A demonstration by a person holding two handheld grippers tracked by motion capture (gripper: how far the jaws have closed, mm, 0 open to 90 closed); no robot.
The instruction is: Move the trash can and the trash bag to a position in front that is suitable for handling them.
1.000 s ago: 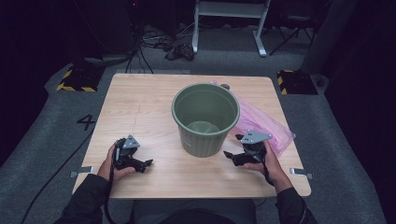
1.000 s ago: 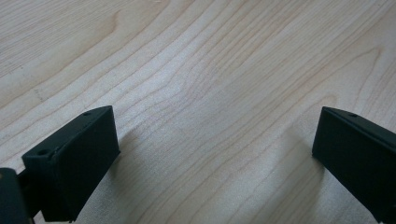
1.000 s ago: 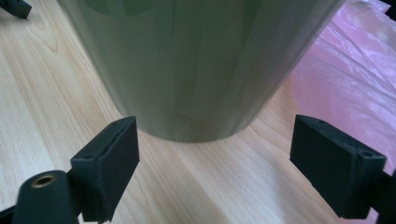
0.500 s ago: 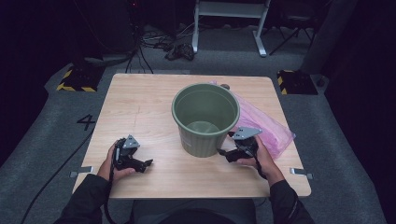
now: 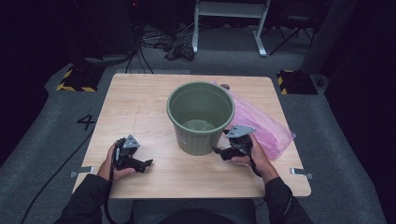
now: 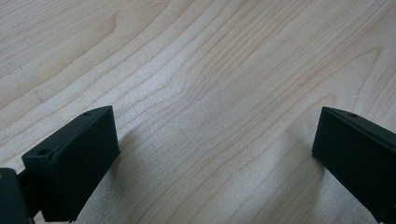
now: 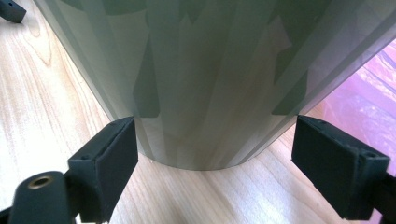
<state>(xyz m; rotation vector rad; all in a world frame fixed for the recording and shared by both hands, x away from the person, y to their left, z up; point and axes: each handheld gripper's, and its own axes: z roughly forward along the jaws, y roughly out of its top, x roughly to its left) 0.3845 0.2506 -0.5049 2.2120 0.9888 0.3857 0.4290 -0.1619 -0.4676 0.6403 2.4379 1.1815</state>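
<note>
Right gripper point(image 5: 219, 151) now beside bucket point(image 5: 201, 116)

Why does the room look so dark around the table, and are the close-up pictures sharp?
High view: light falls on the table, the floor beyond is dim. Right gripper view: the green bin shows streaky reflections. Left gripper view: soft jaw shadows on sharp wood grain.

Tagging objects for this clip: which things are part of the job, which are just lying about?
In the job:
bin
pink bag
right gripper, open at the bin's base
left gripper, open on the table

Lying about:
cables on the floor
hazard-striped blocks
</note>
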